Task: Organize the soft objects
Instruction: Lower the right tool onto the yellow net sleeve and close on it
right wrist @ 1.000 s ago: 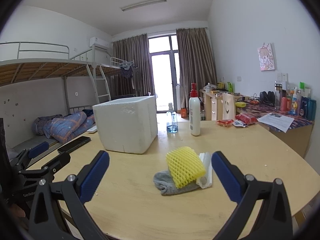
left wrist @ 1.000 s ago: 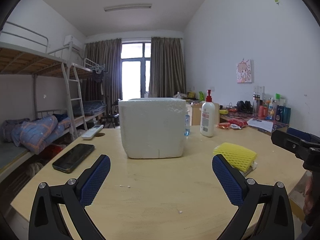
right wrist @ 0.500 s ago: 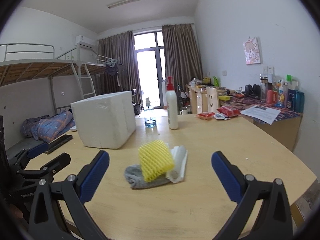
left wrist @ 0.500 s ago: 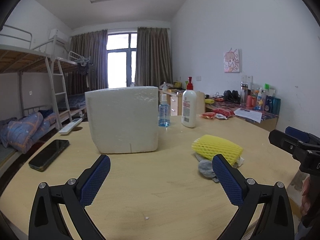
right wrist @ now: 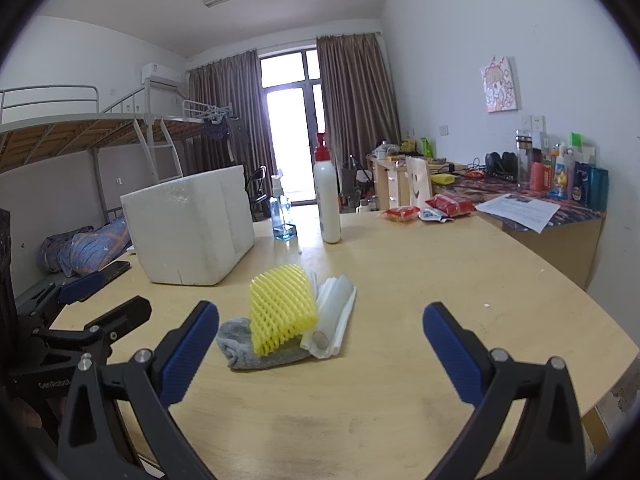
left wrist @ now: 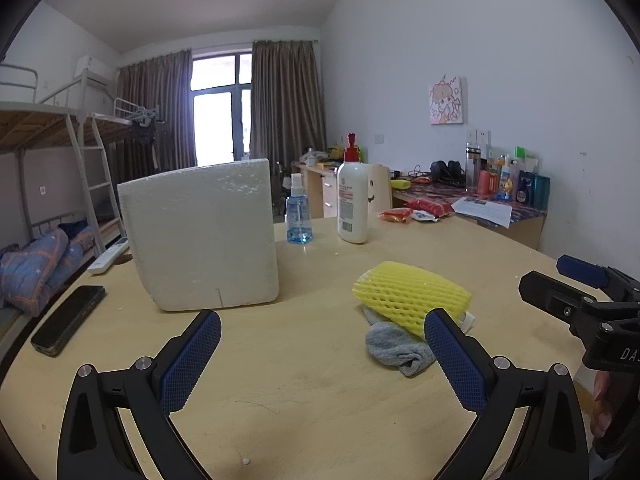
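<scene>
A yellow foam net (left wrist: 412, 294) (right wrist: 282, 312) lies on top of a grey sock (left wrist: 396, 346) (right wrist: 244, 346), with a white foam sheet (right wrist: 334, 322) (left wrist: 468, 318) beside them, all on the round wooden table (left wrist: 320, 380) (right wrist: 400, 360). A white styrofoam box (left wrist: 200, 236) (right wrist: 192, 226) stands behind and to the left of the pile. My left gripper (left wrist: 320, 360) is open, its right pad just in front of the pile. My right gripper (right wrist: 320, 352) is open too, with the pile a little ahead between its fingers.
A lotion pump bottle (left wrist: 352, 204) (right wrist: 328, 196) and a small blue spray bottle (left wrist: 299, 218) (right wrist: 282, 216) stand behind the box. A black phone (left wrist: 68, 320) and a white remote (left wrist: 108, 256) lie at the table's left. Snack packets (right wrist: 424, 208) sit at the far right; a cluttered desk (right wrist: 540, 200) beyond.
Both grippers have swung toward the pile, which now sits nearer and more central in each view. The box has shifted left in the left wrist view. Both stay open.
</scene>
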Tool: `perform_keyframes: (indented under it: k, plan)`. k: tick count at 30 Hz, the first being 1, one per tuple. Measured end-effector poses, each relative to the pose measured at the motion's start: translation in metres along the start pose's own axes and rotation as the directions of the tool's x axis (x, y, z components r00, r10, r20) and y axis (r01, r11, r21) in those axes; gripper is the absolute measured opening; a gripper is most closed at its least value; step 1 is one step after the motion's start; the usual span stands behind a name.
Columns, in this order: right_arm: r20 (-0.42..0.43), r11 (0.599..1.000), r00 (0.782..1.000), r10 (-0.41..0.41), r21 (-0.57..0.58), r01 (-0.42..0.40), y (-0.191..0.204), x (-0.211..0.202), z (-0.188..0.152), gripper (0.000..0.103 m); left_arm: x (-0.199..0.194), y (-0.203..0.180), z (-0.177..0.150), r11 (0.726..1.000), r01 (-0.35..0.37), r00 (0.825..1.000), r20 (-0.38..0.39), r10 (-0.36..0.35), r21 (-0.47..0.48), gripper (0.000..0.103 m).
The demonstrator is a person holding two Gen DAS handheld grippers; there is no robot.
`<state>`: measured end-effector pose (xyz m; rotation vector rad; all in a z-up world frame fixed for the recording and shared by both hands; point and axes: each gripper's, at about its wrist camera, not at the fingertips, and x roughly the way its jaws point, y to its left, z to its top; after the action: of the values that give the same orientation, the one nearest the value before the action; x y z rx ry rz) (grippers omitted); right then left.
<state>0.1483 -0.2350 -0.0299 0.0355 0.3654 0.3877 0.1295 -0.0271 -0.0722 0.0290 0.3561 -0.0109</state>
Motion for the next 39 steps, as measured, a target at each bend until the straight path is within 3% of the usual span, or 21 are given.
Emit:
perform_keyframes:
  k: [12,15,18,26,30,39]
  plan:
    - [-0.1,0.996,0.992,0.075,-0.044,-0.08,0.013,0.035,0.003,0.102,0.023,0.011,-0.005,1.0,-0.009,0.997,-0.077,0.009,-0.004,0.102]
    - [-0.143,0.993,0.985,0.093,-0.059,-0.103,0.02,0.047,0.004,0.096,0.024,0.018,-0.003,1.0,-0.004,0.996,-0.089,0.001,-0.025,0.102]
    - [-0.19,0.99,0.977,0.098,-0.085,-0.116,0.027,0.058,0.004,0.079,0.031,0.021,-0.002,1.0,-0.022,0.994,-0.11,0.019,-0.022,0.102]
    - [-0.268,0.983,0.96,0.079,-0.137,-0.12,0.032,0.076,0.003,0.072,0.044,0.024,-0.001,0.999,0.018,0.983,-0.182,-0.026,-0.043,0.102]
    - [-0.309,0.982,0.948,0.081,-0.138,-0.129,0.033,0.084,0.002,0.051,0.045,0.026,-0.002,0.998,0.022,0.981,-0.193,-0.032,-0.056,0.102]
    - [-0.329,0.978,0.941,0.079,-0.156,-0.136,0.035,0.093,0.008,0.051,0.044,0.026,-0.003,0.998,0.02,0.981,-0.191,-0.029,-0.051,0.102]
